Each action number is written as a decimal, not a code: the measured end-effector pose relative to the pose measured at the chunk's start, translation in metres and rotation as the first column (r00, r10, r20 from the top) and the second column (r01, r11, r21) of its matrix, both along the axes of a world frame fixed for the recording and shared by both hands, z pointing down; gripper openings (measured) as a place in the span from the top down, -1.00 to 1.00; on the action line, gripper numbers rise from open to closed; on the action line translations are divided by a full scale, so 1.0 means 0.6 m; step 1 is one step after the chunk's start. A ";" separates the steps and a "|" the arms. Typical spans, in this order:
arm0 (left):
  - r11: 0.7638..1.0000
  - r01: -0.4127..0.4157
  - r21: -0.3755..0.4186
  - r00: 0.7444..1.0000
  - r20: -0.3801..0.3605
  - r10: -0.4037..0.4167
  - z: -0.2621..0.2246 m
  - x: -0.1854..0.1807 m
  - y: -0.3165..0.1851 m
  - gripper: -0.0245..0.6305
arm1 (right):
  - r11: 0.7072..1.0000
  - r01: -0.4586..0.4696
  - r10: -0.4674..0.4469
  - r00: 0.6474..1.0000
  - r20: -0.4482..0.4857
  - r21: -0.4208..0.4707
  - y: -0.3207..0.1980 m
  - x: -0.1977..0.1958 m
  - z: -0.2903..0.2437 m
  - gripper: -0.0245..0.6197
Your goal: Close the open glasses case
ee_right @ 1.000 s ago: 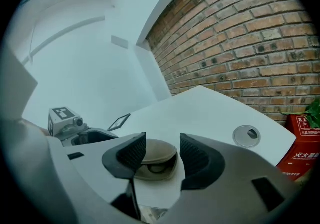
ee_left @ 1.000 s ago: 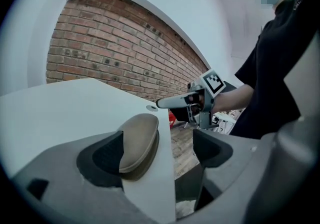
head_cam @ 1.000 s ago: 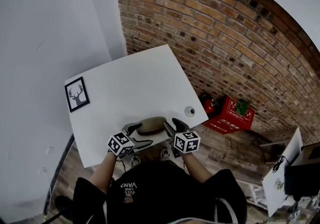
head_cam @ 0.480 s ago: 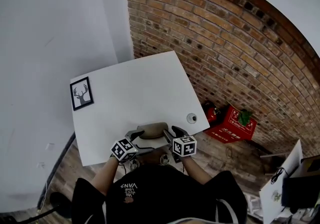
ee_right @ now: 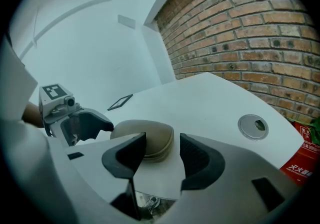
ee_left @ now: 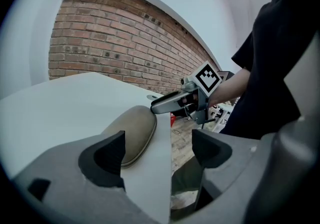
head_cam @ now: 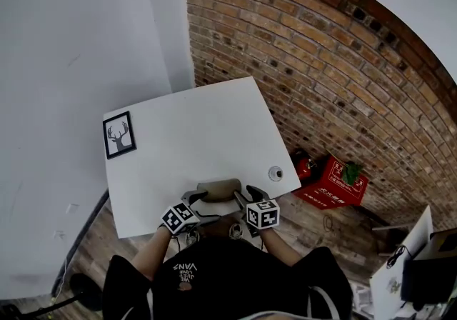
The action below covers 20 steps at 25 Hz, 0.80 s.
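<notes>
From overhead, the tan glasses case (head_cam: 220, 187) lies shut at the near edge of the white counter (head_cam: 186, 133), between my left tongs (head_cam: 196, 204) and right tongs (head_cam: 246, 201). In the left gripper view my tongs are spread and empty, with the case (ee_left: 131, 133) just ahead. In the right gripper view my tongs are spread too, and the domed case (ee_right: 145, 138) lies beyond them, lid down.

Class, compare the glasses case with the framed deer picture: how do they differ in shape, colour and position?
Shape: the glasses case is rounded and domed; the framed deer picture is a flat rectangle. Colour: the case is plain tan; the picture has a black frame. Position: the case sits at the near edge of the table; the picture by its left edge. Both rest on it.
</notes>
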<state>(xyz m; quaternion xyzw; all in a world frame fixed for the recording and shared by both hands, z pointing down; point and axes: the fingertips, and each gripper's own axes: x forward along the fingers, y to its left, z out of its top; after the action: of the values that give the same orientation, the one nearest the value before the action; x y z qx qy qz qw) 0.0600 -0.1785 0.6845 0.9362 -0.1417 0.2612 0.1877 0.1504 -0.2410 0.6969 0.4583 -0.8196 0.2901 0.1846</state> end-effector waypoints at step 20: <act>1.000 -0.009 -0.019 1.000 -0.004 0.009 0.000 -0.004 -0.003 -0.33 | 0.999 -0.050 0.049 0.997 -0.056 -0.003 0.000 0.002 -0.002 0.29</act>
<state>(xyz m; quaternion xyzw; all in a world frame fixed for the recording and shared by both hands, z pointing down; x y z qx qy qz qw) 0.0577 -0.1800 0.6843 0.9356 -0.1347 0.2613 0.1956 0.1516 -0.2408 0.6959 0.4859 -0.8019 0.2836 0.2012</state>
